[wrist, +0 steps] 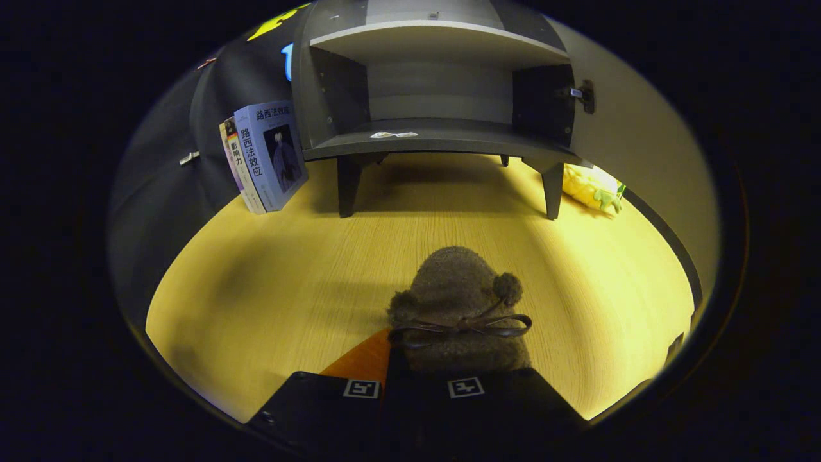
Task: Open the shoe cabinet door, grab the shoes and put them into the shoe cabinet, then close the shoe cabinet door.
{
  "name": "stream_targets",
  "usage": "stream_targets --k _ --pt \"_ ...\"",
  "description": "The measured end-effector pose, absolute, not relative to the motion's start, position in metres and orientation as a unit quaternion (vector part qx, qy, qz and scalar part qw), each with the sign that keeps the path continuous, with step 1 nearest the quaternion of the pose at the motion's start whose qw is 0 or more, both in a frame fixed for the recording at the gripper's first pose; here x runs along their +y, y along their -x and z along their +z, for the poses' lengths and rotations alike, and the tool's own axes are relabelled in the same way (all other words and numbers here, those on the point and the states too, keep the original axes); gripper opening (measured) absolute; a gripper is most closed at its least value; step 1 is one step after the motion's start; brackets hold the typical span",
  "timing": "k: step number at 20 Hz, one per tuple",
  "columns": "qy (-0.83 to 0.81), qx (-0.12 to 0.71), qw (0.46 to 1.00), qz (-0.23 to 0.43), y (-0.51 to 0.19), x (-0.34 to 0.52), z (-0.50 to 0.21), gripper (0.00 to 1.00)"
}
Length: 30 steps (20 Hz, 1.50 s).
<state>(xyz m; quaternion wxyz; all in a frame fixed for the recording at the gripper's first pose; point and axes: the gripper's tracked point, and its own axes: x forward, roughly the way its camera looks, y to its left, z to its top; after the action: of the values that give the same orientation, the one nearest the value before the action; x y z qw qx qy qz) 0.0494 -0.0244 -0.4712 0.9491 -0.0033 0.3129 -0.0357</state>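
Note:
A brown fuzzy shoe (457, 292) with a thin bow and two pompoms sticks out forward from between my fingers, toe toward the cabinet. My gripper (417, 369) is shut on its heel end, which the fingers partly hide. Beyond it, across a stretch of wooden tabletop, stands the dark grey shoe cabinet (449, 138) on short legs, with bare lower and upper shelves. Its door (635, 147) is swung wide open to the right, hinge showing at the cabinet's right wall.
Two or three books (266, 157) lean upright against the cabinet's left side. A yellow plush toy (593, 187) lies by the cabinet's right leg, under the open door. The pale wooden tabletop (288, 276) spreads between the shoe and the cabinet.

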Motion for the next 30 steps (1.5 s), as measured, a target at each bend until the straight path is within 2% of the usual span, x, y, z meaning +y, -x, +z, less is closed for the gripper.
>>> stream_targets --k 2,9,17,21,30 --pt "0.009 0.323 0.946 -0.037 -0.051 -0.024 -0.473 0.05" --pt "-0.007 0.328 0.945 -0.008 -0.041 -0.021 -0.434 0.05" --pt "0.012 0.272 0.96 0.063 -0.03 -0.023 -0.305 0.05" --pt "0.003 0.247 0.967 0.061 -0.043 -0.025 -0.248 0.05" --pt "-0.011 0.176 0.984 0.0 -0.122 -0.027 -0.143 0.05"
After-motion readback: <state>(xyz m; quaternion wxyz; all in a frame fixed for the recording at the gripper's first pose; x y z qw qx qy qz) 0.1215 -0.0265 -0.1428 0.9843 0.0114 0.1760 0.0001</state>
